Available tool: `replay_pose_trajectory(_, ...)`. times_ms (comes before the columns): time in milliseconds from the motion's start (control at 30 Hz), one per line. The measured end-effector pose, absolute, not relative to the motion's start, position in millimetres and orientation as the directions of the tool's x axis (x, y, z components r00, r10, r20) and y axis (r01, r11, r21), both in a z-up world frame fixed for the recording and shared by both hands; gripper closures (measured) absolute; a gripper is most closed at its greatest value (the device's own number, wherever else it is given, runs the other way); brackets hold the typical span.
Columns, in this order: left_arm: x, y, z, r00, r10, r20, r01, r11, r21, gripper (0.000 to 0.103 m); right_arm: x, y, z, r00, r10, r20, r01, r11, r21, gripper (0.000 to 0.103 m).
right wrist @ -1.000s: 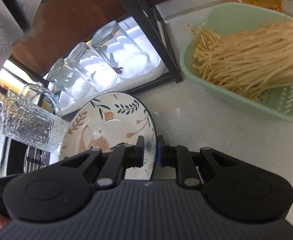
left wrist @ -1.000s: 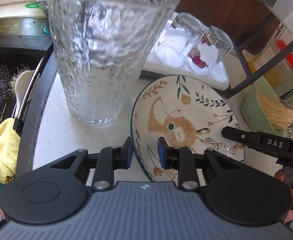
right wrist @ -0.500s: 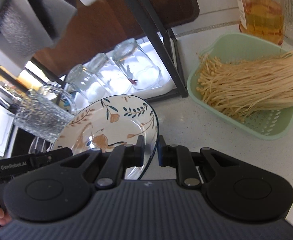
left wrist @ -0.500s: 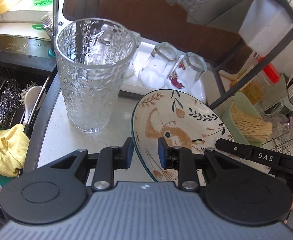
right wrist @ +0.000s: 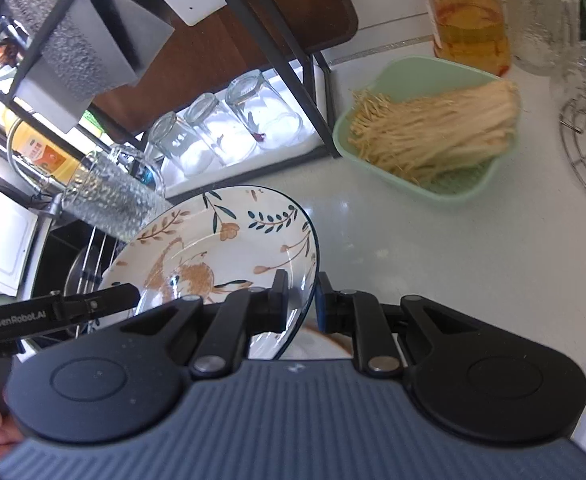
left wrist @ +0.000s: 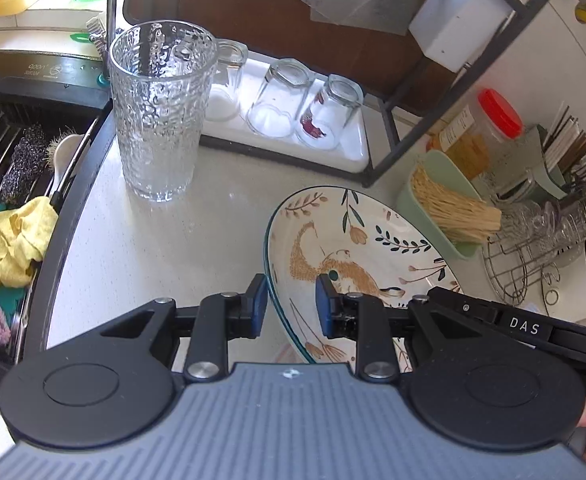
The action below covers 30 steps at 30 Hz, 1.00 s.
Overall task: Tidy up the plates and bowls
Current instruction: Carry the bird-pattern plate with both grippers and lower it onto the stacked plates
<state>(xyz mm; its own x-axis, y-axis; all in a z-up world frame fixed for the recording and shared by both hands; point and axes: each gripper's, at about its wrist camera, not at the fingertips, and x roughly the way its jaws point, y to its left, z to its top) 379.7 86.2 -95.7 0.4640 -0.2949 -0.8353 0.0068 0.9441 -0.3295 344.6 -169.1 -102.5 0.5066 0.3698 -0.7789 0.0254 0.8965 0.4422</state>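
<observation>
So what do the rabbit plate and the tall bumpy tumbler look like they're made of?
Rabbit plate: probably glazed ceramic, given its glossy cream surface, painted rabbit and leaves, and dark rim line. Tall tumbler: most likely clear glass with a hammered, dimpled texture; the counter shows through it.

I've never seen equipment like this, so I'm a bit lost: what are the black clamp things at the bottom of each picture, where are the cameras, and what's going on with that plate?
There is no robot here. A person holds a handheld clamp in each hand, and each carries a wide-angle camera looking forward along its jaws. One picture comes from the left gripper, the other from the right gripper, so each also shows the other tool reaching in from the side. Both are closed on opposite edges of the same painted plate, which is tilted and held above the white counter. Nearby stand a tall textured glass, a white tray of upturned glasses and a green basket of enoki mushrooms. The sink lies to the left.
</observation>
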Motion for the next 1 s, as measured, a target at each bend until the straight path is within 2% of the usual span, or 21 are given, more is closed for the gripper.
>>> replay_pose_trajectory(333,355.8,85.9,-100.6,0.417,-0.29,-0.861,-0.029,0.943,-0.332,0.073,308.2,-169.9,-93.9,0.469,0.377,-0.799,-0.005,0.905,0.425,0.086)
replay_pose_trajectory(700,319.7,90.2,-117.1,0.42,-0.258,-0.87,-0.057,0.949,-0.309,0.073,270.0,-165.4,-121.5,0.416,0.42,-0.807,0.008,0.886,0.465,0.085)
replay_pose_trajectory(833,312.4,94.2,-127.4,0.416,-0.291,-0.861,-0.053,0.938,-0.342,0.073,264.1,-162.0,-127.5,0.44,0.416,-0.796,-0.03,0.893,0.449,0.085)
replay_pose_trajectory(1000,306.2,88.0,-135.2,0.392,-0.309,-0.866,-0.002,0.941,-0.337,0.073,258.4,-162.1,-132.3,0.455,0.37,-0.81,0.011,0.907,0.421,0.084)
